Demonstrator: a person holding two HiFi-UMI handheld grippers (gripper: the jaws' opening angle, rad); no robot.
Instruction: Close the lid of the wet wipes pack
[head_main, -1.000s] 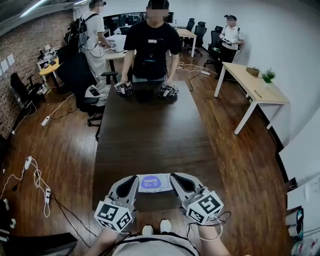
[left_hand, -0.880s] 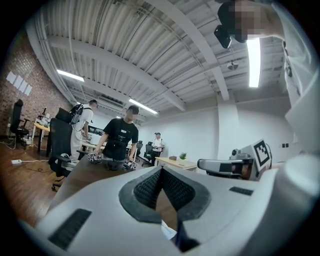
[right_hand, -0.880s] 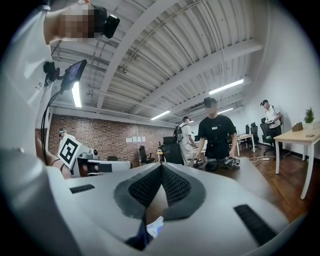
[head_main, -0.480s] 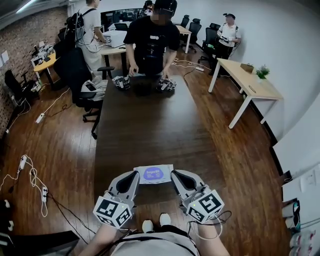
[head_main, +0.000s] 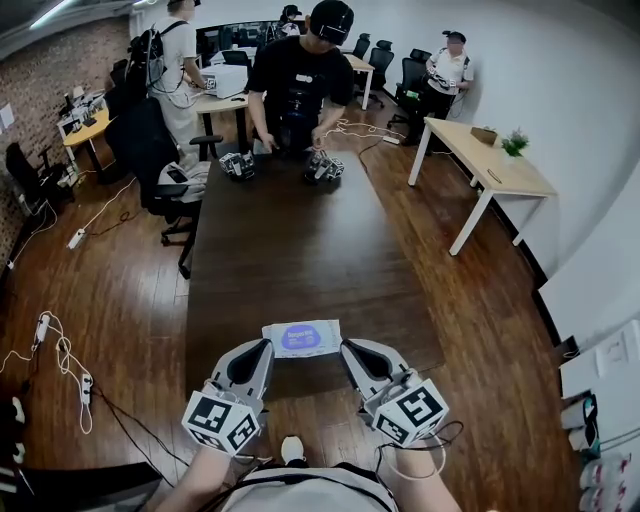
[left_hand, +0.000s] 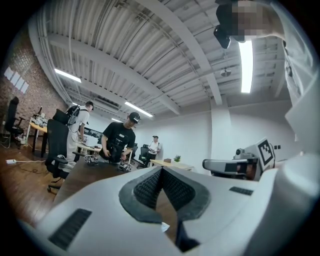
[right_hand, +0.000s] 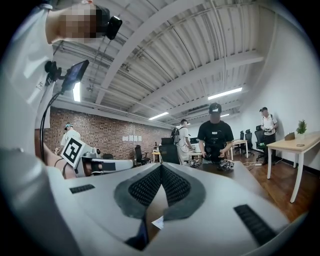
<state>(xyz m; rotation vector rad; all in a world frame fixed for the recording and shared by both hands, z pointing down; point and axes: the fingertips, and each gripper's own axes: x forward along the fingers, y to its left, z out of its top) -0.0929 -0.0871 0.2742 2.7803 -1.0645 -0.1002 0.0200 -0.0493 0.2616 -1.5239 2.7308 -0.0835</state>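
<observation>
Dark wooden table stands on plank floor; at 6 o'clock, white purple-labelled wet wipes pack lies between left gripper and right gripper, both pressed together, empty.

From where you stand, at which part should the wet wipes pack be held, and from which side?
Probably a short end. The wet wipes pack lies flat on the table, long side left to right, the left gripper and right gripper shut near its two ends. Open one and come in level from that side.
</observation>
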